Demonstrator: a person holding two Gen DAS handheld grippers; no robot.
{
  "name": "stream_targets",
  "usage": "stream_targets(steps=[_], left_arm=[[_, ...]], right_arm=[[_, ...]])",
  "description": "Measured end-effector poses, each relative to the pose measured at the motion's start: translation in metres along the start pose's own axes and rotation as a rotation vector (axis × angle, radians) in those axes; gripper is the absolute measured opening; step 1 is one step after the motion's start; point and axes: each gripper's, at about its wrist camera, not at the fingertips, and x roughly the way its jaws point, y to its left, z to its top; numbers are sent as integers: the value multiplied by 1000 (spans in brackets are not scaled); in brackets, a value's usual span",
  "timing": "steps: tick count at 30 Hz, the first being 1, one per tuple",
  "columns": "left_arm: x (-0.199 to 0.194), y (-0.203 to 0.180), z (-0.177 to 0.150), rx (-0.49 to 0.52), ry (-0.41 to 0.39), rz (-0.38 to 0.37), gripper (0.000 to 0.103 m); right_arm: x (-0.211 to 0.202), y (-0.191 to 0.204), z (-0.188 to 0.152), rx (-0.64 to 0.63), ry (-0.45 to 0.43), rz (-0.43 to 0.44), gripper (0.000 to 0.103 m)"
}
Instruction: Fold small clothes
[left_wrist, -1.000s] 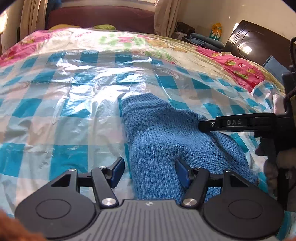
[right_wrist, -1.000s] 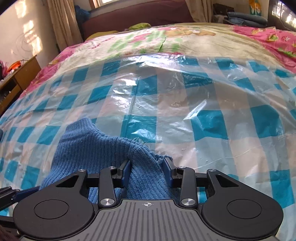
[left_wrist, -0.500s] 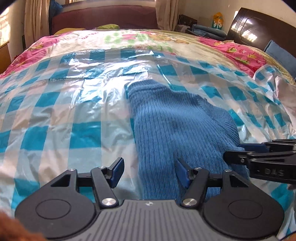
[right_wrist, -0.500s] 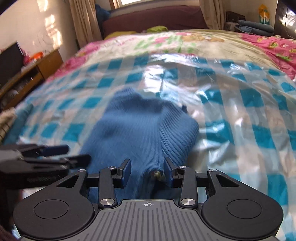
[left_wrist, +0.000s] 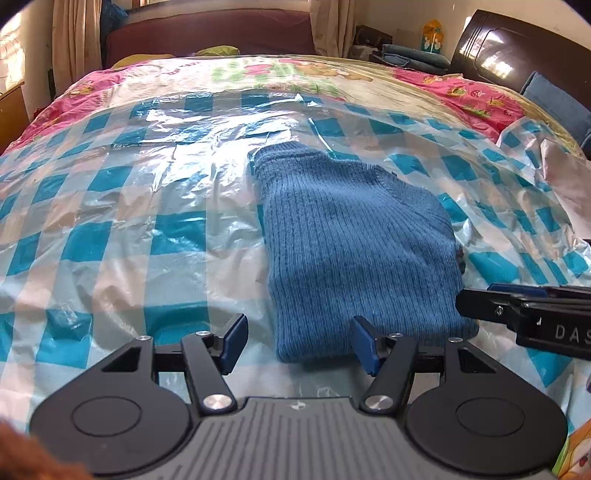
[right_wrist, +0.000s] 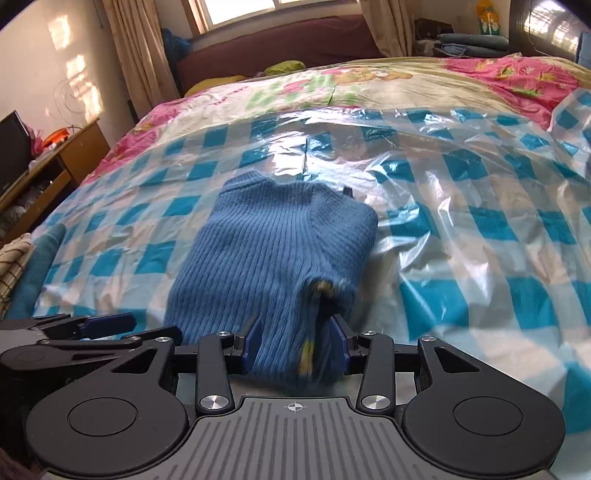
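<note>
A small blue ribbed knit sweater (left_wrist: 354, 236) lies folded on a clear plastic sheet with blue checks (left_wrist: 129, 206) on the bed; it also shows in the right wrist view (right_wrist: 273, 243). My left gripper (left_wrist: 297, 343) is open, its jaws wide apart at the sweater's near edge, holding nothing. My right gripper (right_wrist: 295, 345) has its jaws around the sweater's near end, with cloth and a yellow label between the pads. The right gripper's fingers (left_wrist: 517, 310) show at the right of the left wrist view.
A pink floral bedspread (left_wrist: 461, 85) lies under the plastic. A dark headboard (left_wrist: 517, 48) stands at the right. A wooden cabinet (right_wrist: 48, 162) is left of the bed. Folded checked cloth (right_wrist: 14, 258) lies at the left edge. Crumpled plastic (left_wrist: 554, 177) rises at the right.
The sweater has been drawn toward me and now lies flatter and folded. My right gripper has pulled back with its end of the sweater. My left gripper stayed open.
</note>
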Motion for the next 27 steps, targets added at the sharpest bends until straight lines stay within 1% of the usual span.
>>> stream_targets(steps=[3,8,11,16,18,20,22,24,27], left_arm=[[-2,0,-8,-1,8,4,66],[-6,1,-23,-5,14,29,66],[-8,3,-32,-14,22,36,71],[-9,9,-50,-46,45,42,73],[-10,9,-53,-48,41,49,74],[-13,9,-53,-50,28,54,76],[-16,9,-54,-51,12,56,81],[-18,7,-56,-42,1,62,82],[-16,5,-58,-31,10,70,82]], right_arm=[[-1,4,-14,24,20,0,40],[-6,11,-30,26,26,-19,41],[-9,16,-37,16,16,-39,46],[-13,25,-52,-16,1,-85,46],[-11,26,-56,-11,5,-92,47],[-10,27,-61,-5,16,-95,48],[-9,29,-65,-17,19,-104,48],[-8,30,-69,-24,16,-117,49],[-8,28,-72,-8,18,-121,51]])
